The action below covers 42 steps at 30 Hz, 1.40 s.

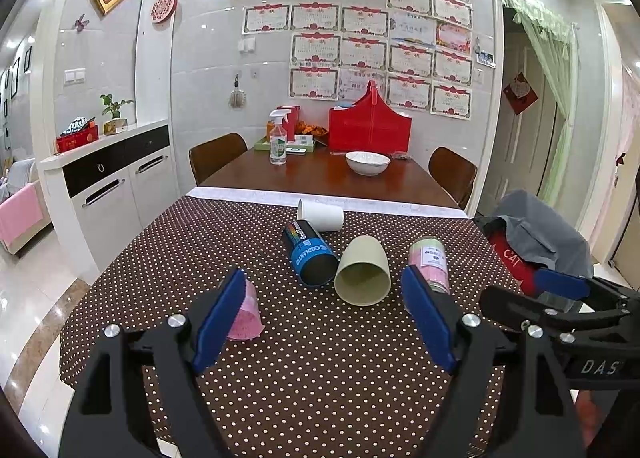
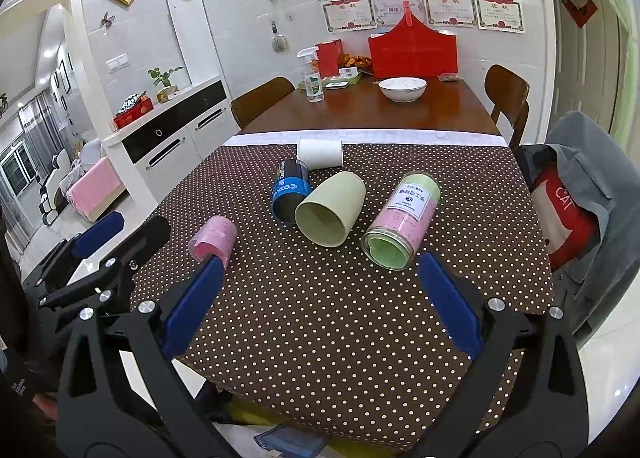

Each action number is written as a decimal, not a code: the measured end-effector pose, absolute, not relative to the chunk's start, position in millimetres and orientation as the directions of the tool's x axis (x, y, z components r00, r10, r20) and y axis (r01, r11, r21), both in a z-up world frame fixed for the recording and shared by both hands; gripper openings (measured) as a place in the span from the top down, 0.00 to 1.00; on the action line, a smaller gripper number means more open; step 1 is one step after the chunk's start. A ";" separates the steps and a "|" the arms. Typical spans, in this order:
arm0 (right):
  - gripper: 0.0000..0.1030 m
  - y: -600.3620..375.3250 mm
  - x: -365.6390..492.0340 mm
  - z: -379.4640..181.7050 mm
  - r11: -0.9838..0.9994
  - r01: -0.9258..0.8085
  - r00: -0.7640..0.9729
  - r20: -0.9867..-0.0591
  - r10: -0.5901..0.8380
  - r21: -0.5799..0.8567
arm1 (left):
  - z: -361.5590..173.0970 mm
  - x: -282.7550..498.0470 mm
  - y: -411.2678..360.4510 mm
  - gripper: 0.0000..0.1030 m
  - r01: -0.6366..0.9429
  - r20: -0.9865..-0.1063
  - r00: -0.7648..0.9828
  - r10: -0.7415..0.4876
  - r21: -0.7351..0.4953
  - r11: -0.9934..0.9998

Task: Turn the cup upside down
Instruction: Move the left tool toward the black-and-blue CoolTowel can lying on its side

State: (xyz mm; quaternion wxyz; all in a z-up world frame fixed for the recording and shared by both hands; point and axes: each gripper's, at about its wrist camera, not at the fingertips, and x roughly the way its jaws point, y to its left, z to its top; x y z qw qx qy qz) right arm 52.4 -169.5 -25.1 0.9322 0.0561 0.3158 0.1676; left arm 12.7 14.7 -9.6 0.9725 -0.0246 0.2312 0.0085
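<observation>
Both tongs [image 1: 324, 316] [image 2: 324, 300] hang released near the desk [image 2: 320, 318]; the pale green cup [image 2: 330, 214], on its side, looks light, stiff, slippery—best pinched across its wall.

White bowl [image 1: 367, 162], spray bottle [image 1: 278, 138] and red basket [image 1: 370, 126] on the wooden table's [image 1: 320, 176] far end.

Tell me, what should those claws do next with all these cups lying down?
Probably move the right gripper forward to the pale green cup. It lies on its side, mouth toward the camera, nearly centred between the open jaws. The left gripper is open and empty too.
</observation>
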 end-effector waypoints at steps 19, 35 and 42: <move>0.07 -163.0 87.8 -43.3 0.937 -0.249 0.688 -0.637 0.349 0.245 | -28.8 58.6 26.4 0.23 -0.003 -0.545 0.838 -0.043 -0.083 0.997; 0.07 -151.2 157.8 -62.3 0.943 -0.185 0.614 -0.717 0.330 0.275 | -55.2 134.1 44.5 0.23 -0.066 -0.650 0.759 -0.031 -0.124 0.990; 0.07 -143.8 193.3 -53.5 0.957 -0.185 0.606 -0.741 0.289 0.222 | -58.8 179.6 50.4 0.23 -0.085 -0.689 0.723 -0.050 -0.160 0.983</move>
